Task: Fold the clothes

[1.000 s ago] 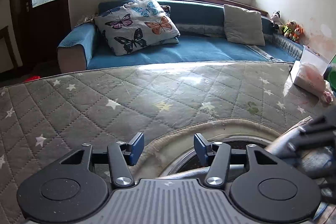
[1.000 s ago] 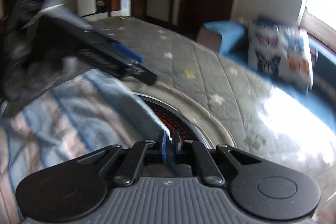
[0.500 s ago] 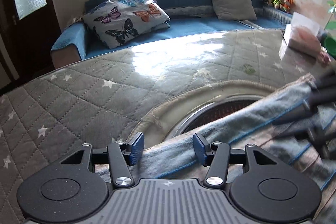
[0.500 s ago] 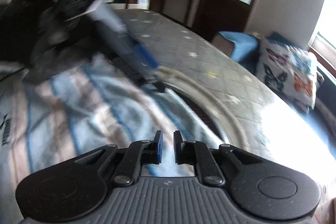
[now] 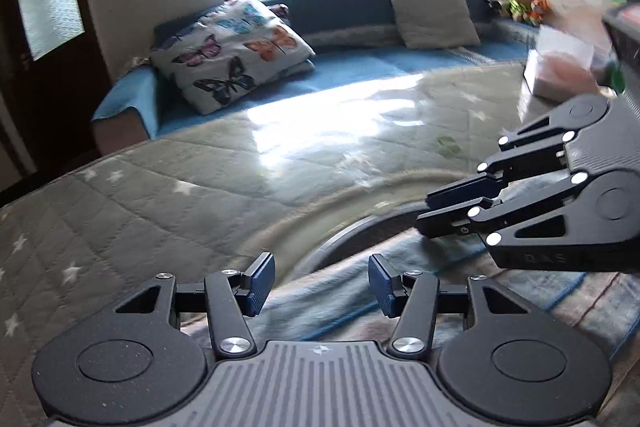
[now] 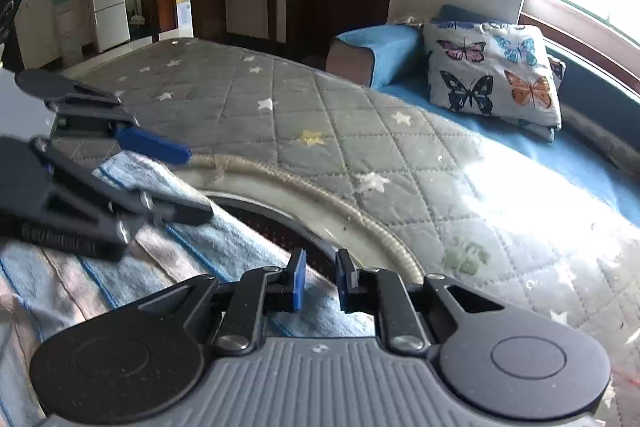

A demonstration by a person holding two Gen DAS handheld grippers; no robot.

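Room: a lived-in sitting room, with a blue sofa (image 5: pixel 360 67) under the window carrying a butterfly cushion (image 5: pixel 232 63) and a plain grey cushion (image 5: pixel 434 13).
Table: a round one under a grey quilted cover with stars (image 6: pixel 280 115); a round well with a pale rim (image 6: pixel 360 223) and a dark grille inside is sunk into its middle.
Garment: a striped top in blue, white and beige (image 6: pixel 132 267), lying over the near side of the table with its far edge draped across part of the well; how neatly it is spread I cannot tell, since only one corner region shows.
Left gripper (image 5: pixel 322 281): low over the near edge of the cloth, jaws wide apart, nothing between them.
Right gripper (image 6: pixel 320 281): just beside it over the same stretch of cloth, jaws a little apart and gripping nothing.
Step in hand: my guess is they are between holds, either about to take an edge for a fold or just let go of one; the scene fits both.
Next move: any fresh grip calls for each jaw pair to close on one layer at the hem, lifted clear of the well so the cloth does not sag in.
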